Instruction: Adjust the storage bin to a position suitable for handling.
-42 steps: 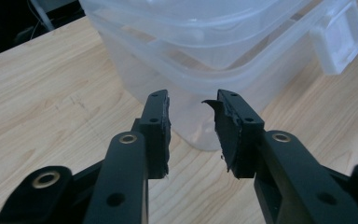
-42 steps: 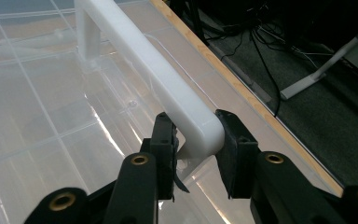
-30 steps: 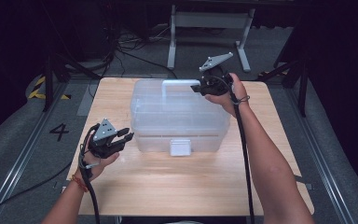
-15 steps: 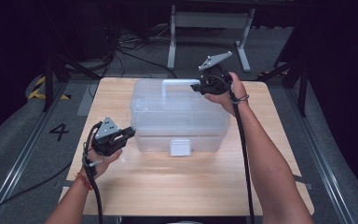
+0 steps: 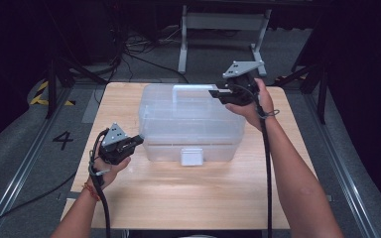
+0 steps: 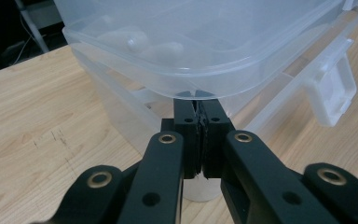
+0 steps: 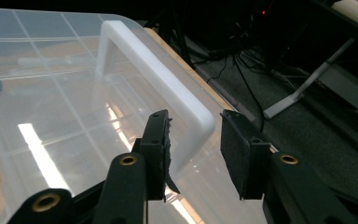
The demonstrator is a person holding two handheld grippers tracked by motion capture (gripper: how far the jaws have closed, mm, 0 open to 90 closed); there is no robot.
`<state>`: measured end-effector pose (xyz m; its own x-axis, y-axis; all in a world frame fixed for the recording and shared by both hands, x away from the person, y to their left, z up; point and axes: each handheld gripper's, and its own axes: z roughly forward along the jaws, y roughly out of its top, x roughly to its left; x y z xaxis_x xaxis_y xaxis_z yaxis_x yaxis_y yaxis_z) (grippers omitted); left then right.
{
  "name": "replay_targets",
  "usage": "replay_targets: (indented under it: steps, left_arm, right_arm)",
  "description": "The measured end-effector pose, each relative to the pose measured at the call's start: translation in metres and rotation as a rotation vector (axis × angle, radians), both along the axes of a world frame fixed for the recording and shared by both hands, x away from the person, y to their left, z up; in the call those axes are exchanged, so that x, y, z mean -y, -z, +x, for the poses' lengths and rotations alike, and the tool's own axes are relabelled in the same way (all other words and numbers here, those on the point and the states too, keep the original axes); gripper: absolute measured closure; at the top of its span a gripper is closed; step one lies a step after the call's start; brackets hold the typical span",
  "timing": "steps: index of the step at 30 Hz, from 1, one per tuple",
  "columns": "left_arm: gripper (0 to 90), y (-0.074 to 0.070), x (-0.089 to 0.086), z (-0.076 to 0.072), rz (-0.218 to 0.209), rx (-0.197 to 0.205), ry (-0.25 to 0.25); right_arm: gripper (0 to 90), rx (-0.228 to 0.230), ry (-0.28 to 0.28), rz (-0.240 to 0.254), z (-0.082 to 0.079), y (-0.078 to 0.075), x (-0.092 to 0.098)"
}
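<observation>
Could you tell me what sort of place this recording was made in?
Probably a lab or studio bay set up for recording, not a home. A bare wooden table stands on grey carpet among dark surroundings, loose cables trail behind it, and a number 4 marks the floor.

The storage box (image 5: 191, 121) is clear, glossy plastic with a smooth lid that throws back light streaks, while its handle (image 7: 168, 81) and front latch (image 6: 335, 88) are milky white plastic. The table (image 5: 178, 193) is pale wood with visible grain and a matt finish. Both grippers, left (image 6: 198, 109) and right (image 7: 193, 140), are matt black plastic with brass-coloured rivets and rough-textured pads.
</observation>
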<state>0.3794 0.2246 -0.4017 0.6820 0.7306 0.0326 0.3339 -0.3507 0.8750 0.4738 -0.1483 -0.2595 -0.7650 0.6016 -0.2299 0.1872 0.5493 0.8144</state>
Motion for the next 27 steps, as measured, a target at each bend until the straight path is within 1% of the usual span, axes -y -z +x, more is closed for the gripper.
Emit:
replay_targets:
  steps: [1, 3, 5, 7, 10, 12, 15, 16, 17, 19, 20, 21, 22, 23, 24, 27]
  left_arm:
    - [88.0, 0.000, 0.000, 0.000, 0.001, 0.004, -0.001]
    - [88.0, 0.000, 0.000, 0.000, 0.003, 0.007, 0.000]
    - [88.0, 0.000, 0.000, 0.000, 0.011, 0.010, 0.000]
    - [88.0, -0.001, 0.001, 0.001, 0.016, 0.017, -0.003]
    - [88.0, -0.001, 0.002, 0.001, 0.021, 0.015, -0.005]
    - [88.0, -0.001, 0.002, 0.001, 0.024, 0.018, -0.005]
    - [87.9, -0.002, 0.002, 0.002, 0.023, 0.013, -0.004]
    - [88.0, -0.002, 0.002, 0.002, 0.022, 0.014, -0.006]
    - [88.0, -0.002, 0.002, 0.002, 0.022, 0.014, -0.006]
    - [87.9, -0.005, 0.003, 0.003, 0.014, 0.024, -0.011]
    - [87.7, -0.005, 0.003, 0.003, 0.014, 0.024, -0.011]
    - [87.7, -0.006, 0.003, 0.003, 0.008, 0.026, -0.012]
    - [87.6, -0.007, 0.003, 0.003, 0.006, 0.028, -0.010]
    - [87.6, -0.007, 0.003, 0.003, 0.005, 0.028, -0.012]
    - [87.6, -0.008, 0.002, 0.004, 0.010, 0.033, -0.012]
    - [87.5, -0.012, 0.003, 0.004, 0.012, 0.040, -0.013]
  right_arm:
    - [62.5, 0.008, 0.001, 0.003, -0.003, -0.001, 0.004]
    - [62.1, 0.037, 0.021, -0.016, -0.014, -0.002, 0.016]
    - [61.6, 0.045, 0.022, -0.010, -0.022, 0.000, 0.028]
    - [60.9, 0.061, 0.037, -0.009, -0.032, 0.004, 0.043]
    - [60.5, 0.072, 0.055, 0.006, -0.042, 0.010, 0.062]
    - [60.4, 0.070, 0.065, 0.022, -0.048, 0.016, 0.076]
    - [60.0, 0.071, 0.082, 0.029, -0.055, 0.024, 0.090]
    - [59.9, 0.067, 0.084, 0.039, -0.056, 0.028, 0.094]
    - [59.7, 0.063, 0.085, 0.043, -0.058, 0.031, 0.098]
    - [59.0, 0.057, 0.094, 0.034, -0.062, 0.040, 0.105]
    - [59.0, 0.057, 0.094, 0.034, -0.062, 0.040, 0.105]
    - [58.8, 0.056, 0.091, 0.033, -0.063, 0.045, 0.107]
    - [58.0, 0.041, 0.085, 0.046, -0.065, 0.052, 0.111]
    - [57.4, 0.036, 0.085, 0.039, -0.066, 0.061, 0.112]
    - [57.4, 0.036, 0.085, 0.039, -0.066, 0.061, 0.112]
    - [56.4, 0.027, 0.074, 0.028, -0.068, 0.075, 0.113]
